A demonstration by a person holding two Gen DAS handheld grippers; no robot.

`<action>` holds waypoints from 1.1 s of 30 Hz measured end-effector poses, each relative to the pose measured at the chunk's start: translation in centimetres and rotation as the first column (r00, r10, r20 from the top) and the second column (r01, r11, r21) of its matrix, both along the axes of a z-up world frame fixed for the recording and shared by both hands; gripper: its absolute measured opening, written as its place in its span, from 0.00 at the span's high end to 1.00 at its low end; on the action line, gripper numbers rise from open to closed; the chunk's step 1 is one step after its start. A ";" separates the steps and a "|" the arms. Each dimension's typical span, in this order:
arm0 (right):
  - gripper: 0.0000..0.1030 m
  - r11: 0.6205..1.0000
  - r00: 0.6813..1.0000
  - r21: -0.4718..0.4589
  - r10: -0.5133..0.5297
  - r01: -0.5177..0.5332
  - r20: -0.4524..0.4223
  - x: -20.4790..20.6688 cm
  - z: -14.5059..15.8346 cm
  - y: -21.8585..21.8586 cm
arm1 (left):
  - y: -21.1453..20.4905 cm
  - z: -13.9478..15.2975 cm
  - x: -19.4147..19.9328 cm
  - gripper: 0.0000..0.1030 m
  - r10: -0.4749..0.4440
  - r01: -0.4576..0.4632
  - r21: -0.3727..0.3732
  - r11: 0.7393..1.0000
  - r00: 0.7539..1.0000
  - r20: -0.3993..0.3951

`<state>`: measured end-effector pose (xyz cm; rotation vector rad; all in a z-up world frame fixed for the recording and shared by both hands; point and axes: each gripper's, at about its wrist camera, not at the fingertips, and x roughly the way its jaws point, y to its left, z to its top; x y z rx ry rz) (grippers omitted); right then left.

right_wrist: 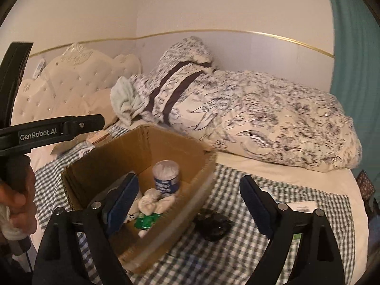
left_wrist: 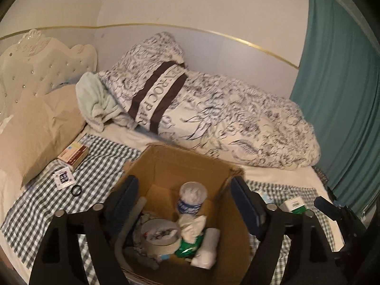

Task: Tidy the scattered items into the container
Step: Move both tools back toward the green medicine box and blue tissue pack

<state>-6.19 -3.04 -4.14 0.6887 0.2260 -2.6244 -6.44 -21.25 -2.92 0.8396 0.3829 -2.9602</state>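
Both tongs stand wide apart and empty. Left tongs (left_wrist: 184,204) hang over the cardboard box (left_wrist: 166,163) on the bed, which already holds a bottle (left_wrist: 191,198), tape roll and cloths. Right tongs (right_wrist: 190,201) straddle the box's right wall. Remaining: a black object (right_wrist: 215,228) on the checked cloth just right of the box (nearest the right tongs); a book (left_wrist: 73,154) and black ring (left_wrist: 76,190) lie left, nearer the left tongs.
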 end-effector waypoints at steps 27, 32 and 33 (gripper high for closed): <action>0.00 0.976 0.976 -0.027 -0.217 0.216 -0.033 1.9 1.8 14.5 | 13.0 1.8 -2.8 0.00 -0.174 0.173 -0.030 0.984 0.984 -0.048; 0.00 0.966 0.966 -0.024 -0.259 0.259 0.012 0.5 0.2 17.3 | 16.0 0.5 -4.3 0.00 -0.214 0.212 -0.074 0.974 0.977 -0.018; 0.00 0.965 0.965 -0.024 -0.262 0.262 0.024 0.2 -0.2 17.7 | 16.4 0.1 -4.7 0.00 -0.218 0.217 -0.079 0.973 0.976 -0.010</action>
